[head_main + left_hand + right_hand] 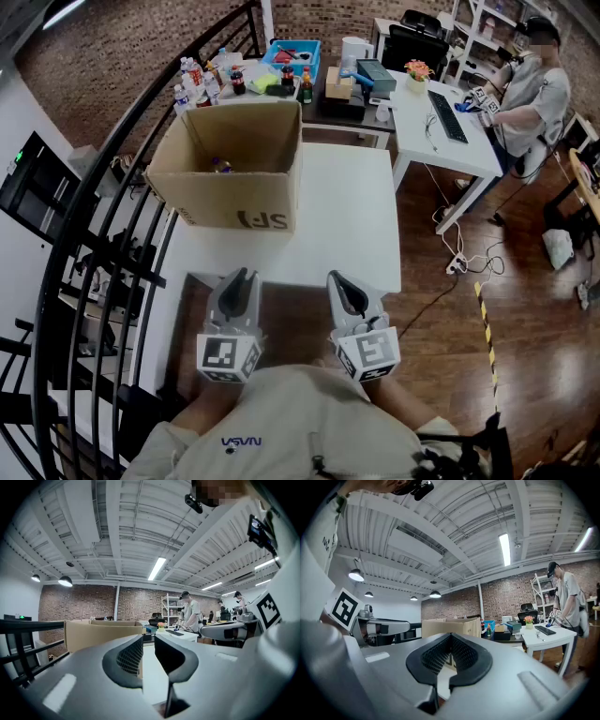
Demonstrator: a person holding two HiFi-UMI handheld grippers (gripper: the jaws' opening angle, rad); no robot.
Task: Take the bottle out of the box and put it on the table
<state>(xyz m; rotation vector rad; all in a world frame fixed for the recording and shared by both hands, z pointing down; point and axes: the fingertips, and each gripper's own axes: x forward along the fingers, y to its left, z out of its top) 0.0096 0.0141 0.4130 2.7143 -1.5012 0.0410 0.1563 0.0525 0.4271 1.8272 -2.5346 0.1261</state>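
Beige shirt (300,422) of the wearer, bottom centre of the head view.

Left gripper (241,276), lower centre-left, held level just short of the near edge of the white table (352,216). Its own view shows the left gripper (149,641) with jaws parted by a narrow gap and nothing between them. A marker cube (228,357) sits at its rear.

Right gripper (338,279), just beside it and parallel. In its own view the right gripper (451,637) is clenched tip to tip, empty.

Cardboard box (234,202), open-topped, stands on the table's far left part, upper centre-left of the frame, well apart from both grippers.

Bottle (222,166), inside the box near its floor. Only a small coloured top shows above the near wall.

Black railing (84,234), curving down the left side.

Seated person (534,94), upper right, at a white desk (441,141) with a keyboard (447,116).
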